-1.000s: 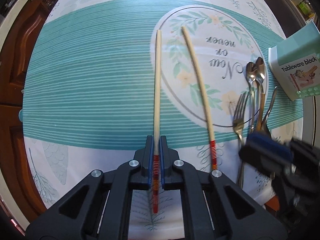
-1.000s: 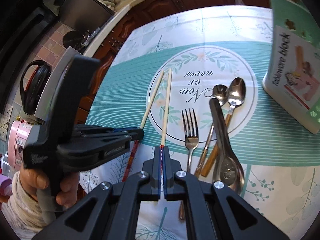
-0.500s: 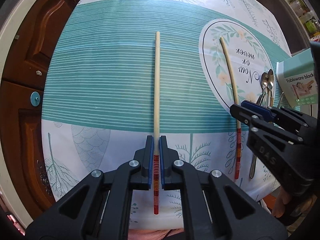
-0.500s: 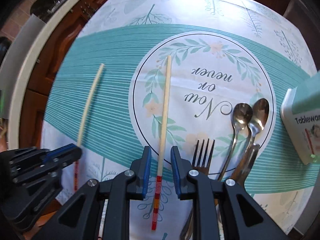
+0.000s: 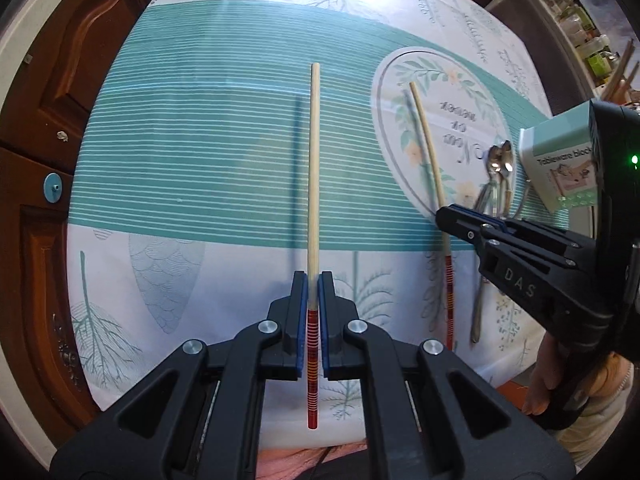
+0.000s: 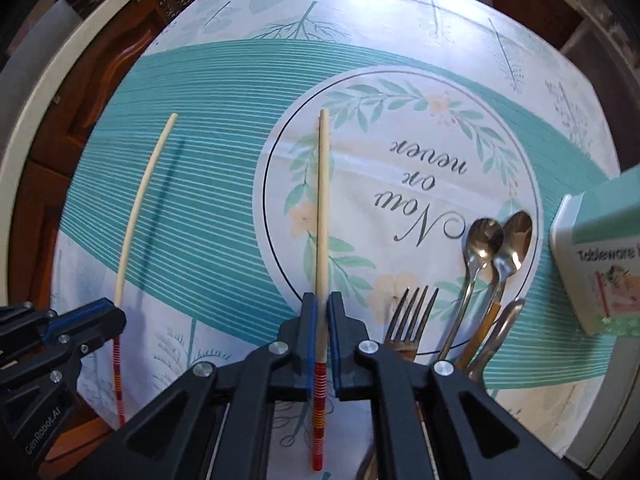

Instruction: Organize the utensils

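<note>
My left gripper is shut on a chopstick, pale wood with a red striped end, and holds it above the cloth, casting a shadow. It also shows in the right wrist view, at the left. My right gripper has its jaws close around a second chopstick that points into the round print; a thin gap shows on the right side. That chopstick shows in the left wrist view too. A fork, two spoons and a ladle handle lie to the right.
A teal "Tableware block" box stands at the right edge of the table. The teal and white tablecloth covers the table. Brown wooden cabinet doors lie beyond the left edge.
My left gripper has lifted its chopstick and carried it left, away from the other one. My right gripper's jaws, open half a second ago, have narrowed around the second chopstick.
</note>
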`<state>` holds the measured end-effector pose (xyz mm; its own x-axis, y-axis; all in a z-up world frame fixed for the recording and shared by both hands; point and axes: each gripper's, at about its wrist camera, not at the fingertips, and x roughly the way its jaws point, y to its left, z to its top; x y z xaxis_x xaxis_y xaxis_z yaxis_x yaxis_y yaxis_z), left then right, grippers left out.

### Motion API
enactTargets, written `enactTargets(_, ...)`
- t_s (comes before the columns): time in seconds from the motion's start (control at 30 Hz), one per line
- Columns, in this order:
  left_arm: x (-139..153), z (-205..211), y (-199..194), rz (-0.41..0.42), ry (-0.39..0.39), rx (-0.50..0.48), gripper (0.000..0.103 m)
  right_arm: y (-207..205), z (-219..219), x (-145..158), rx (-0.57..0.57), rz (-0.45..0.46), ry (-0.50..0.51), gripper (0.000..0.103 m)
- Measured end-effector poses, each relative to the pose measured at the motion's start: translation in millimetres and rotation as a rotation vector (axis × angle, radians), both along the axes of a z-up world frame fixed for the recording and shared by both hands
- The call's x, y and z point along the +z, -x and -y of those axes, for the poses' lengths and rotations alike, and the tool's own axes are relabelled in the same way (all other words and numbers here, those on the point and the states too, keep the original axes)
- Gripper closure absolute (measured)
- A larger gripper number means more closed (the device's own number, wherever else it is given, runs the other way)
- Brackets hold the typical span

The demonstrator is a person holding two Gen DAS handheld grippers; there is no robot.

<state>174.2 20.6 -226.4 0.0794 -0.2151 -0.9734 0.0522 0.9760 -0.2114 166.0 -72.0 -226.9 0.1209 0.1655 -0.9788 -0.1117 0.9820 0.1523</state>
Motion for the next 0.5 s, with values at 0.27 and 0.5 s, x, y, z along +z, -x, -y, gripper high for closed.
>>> enactTargets(0.27, 60, 8, 19, 0.153, 0.105, -0.063, 0.100, 38, 55, 18, -0.082, 0.068, -0.375, 0.098)
enactTargets(0.5, 141, 73, 40, 0.405, 0.240, -0.206, 0.100, 76, 104, 68, -0.145, 0.305, -0.556, 0.098)
